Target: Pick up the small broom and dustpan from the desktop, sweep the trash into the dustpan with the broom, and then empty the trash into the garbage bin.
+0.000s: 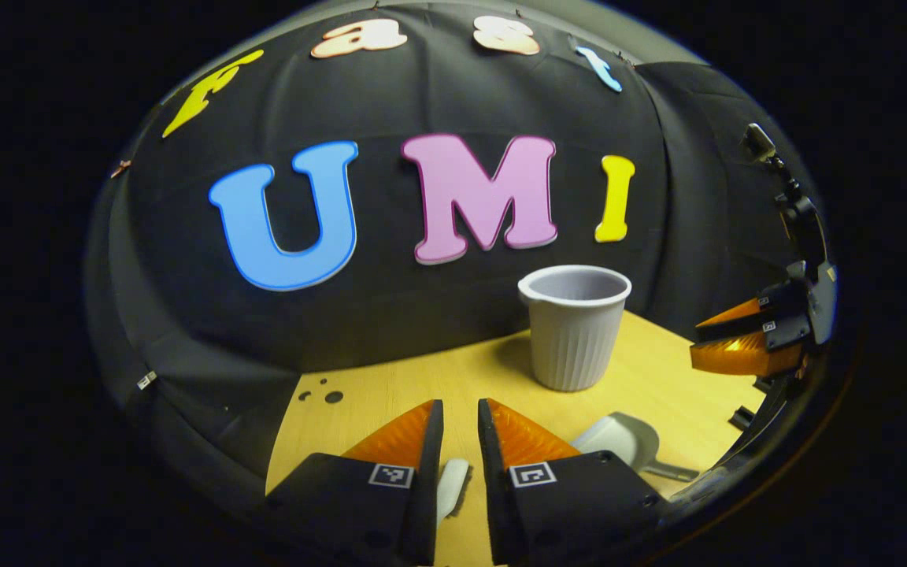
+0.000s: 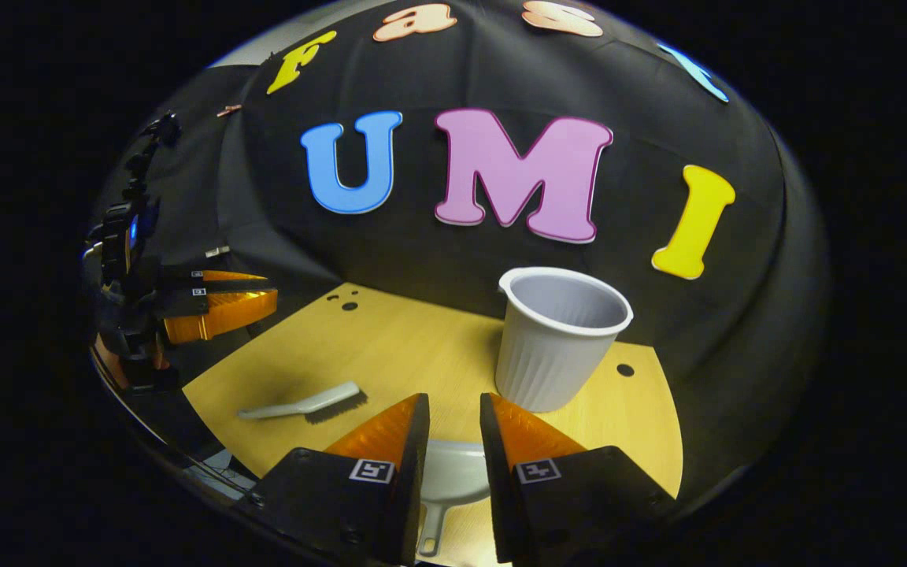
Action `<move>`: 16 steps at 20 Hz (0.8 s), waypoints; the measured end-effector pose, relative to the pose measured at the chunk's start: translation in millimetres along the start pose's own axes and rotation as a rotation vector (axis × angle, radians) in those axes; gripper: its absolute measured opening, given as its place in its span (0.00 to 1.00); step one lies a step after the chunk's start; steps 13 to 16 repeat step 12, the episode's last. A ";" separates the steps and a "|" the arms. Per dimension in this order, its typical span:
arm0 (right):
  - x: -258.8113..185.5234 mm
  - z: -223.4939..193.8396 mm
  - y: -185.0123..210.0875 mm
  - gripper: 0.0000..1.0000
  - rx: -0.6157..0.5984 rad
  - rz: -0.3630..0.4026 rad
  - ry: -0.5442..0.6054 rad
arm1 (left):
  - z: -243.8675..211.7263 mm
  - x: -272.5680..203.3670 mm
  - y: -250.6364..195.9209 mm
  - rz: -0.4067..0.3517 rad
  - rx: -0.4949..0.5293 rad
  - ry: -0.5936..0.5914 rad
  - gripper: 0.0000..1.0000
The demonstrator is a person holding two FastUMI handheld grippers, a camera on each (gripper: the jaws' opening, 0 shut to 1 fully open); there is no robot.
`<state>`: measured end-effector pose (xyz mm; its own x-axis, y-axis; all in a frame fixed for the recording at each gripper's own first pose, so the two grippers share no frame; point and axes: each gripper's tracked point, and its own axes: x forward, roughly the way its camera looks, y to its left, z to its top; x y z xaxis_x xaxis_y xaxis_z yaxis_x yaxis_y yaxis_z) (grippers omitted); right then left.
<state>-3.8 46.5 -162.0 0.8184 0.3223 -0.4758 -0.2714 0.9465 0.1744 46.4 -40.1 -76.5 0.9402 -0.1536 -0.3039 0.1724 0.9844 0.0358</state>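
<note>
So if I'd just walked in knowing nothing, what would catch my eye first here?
Probably the ribbed grey garbage bin, standing upright toward the back of the yellow wooden desktop. Next, the orange-and-black fingers of the right gripper, open just above the white dustpan. The small broom lies flat on the desk to the left, with the left gripper hovering open over it.

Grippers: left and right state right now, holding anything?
Left gripper: open, empty, above the broom.
Right gripper: open, empty, above the dustpan.
</note>
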 end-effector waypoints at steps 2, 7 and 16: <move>-7.1 15.8 -5.7 0.39 -0.022 0.002 -0.063 | 20.0 -10.6 -14.1 0.002 -0.007 -0.039 0.31; -23.8 24.1 -9.8 0.36 -0.050 0.045 -0.134 | 36.2 -24.0 -72.3 0.032 -0.030 -0.085 0.33; -32.8 23.8 -7.7 0.37 -0.037 0.128 -0.182 | 24.1 -32.3 -85.7 0.122 -0.049 -0.052 0.34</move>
